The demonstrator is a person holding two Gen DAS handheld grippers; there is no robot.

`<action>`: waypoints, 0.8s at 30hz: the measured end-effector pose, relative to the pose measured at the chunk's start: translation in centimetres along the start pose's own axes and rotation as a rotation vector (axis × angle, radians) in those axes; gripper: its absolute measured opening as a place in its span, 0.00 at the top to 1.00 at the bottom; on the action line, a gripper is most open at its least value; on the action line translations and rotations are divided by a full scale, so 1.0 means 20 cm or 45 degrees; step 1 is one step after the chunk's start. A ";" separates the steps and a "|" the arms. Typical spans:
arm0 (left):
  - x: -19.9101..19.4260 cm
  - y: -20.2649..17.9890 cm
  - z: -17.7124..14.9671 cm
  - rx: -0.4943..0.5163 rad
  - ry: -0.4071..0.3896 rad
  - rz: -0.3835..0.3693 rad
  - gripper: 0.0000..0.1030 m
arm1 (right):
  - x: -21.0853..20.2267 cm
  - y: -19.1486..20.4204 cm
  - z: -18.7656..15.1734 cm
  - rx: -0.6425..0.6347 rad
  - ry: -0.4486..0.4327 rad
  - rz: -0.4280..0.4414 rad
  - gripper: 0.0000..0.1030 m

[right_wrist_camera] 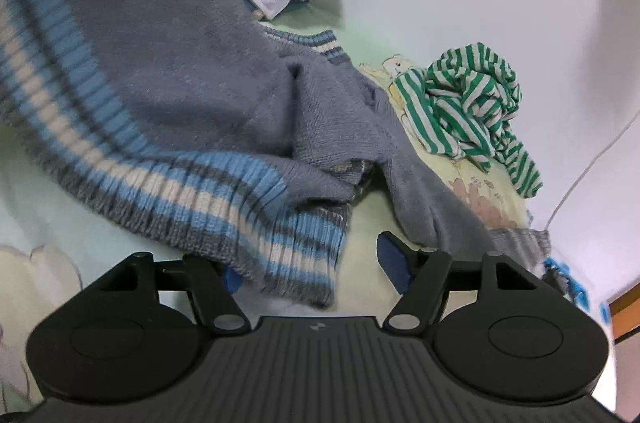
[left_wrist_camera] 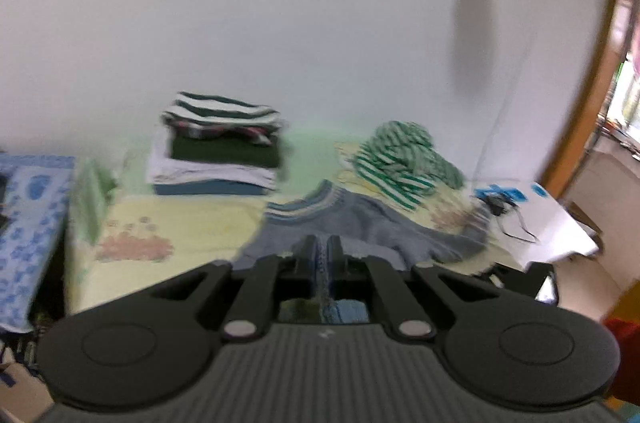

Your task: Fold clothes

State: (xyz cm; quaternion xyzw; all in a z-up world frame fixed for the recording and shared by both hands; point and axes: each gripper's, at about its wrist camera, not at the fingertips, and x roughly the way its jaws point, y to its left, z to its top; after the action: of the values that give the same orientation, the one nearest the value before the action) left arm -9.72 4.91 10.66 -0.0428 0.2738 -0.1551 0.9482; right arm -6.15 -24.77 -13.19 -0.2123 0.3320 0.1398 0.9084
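Now left gripper (left_wrist_camera: 323, 255) pinches sweater (left_wrist_camera: 360, 219); right gripper (right_wrist_camera: 312, 263) gapes.

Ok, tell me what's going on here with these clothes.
A person is folding laundry on a bed with two handheld tongs. The left tongs are shut on the ribbed hem of a grey sweater. The right tongs hang open by that hem. A folded stack and a crumpled green striped shirt wait behind.
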 end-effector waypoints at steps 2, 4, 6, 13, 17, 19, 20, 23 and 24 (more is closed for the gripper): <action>-0.02 0.04 0.01 -0.002 -0.020 0.052 1.00 | 0.01 -0.04 -0.01 0.062 0.007 0.037 0.41; -0.01 0.07 0.02 -0.014 -0.013 0.090 1.00 | 0.01 -0.09 -0.02 0.124 0.014 0.075 0.71; 0.03 0.08 -0.02 -0.001 0.045 0.103 0.98 | 0.01 -0.09 -0.01 0.187 0.026 0.086 0.79; 0.28 0.05 -0.34 0.124 0.297 0.114 0.44 | -0.14 0.00 -0.01 0.193 -0.009 -0.036 0.92; 0.46 0.11 -0.53 0.071 0.436 0.075 0.35 | -0.27 0.03 -0.04 0.214 -0.006 -0.057 0.92; 0.53 0.12 -0.61 0.046 0.503 0.028 0.28 | -0.35 0.04 -0.07 0.219 -0.001 -0.074 0.92; 0.57 0.12 -0.64 0.043 0.530 0.012 0.23 | -0.37 0.04 -0.07 0.224 0.002 -0.078 0.92; 0.60 0.10 -0.69 0.058 0.525 0.006 0.29 | -0.45 0.04 -0.08 0.249 0.010 -0.086 0.92; 0.61 0.10 -0.69 0.050 0.518 -0.006 0.46 | -0.48 0.04 -0.09 0.255 0.015 -0.090 0.92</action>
State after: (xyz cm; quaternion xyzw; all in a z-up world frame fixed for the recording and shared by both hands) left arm -6.77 2.97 -7.51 0.0072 0.4565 -0.1682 0.8737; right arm -14.51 -25.93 -8.33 -0.1327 0.3421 0.0726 0.9274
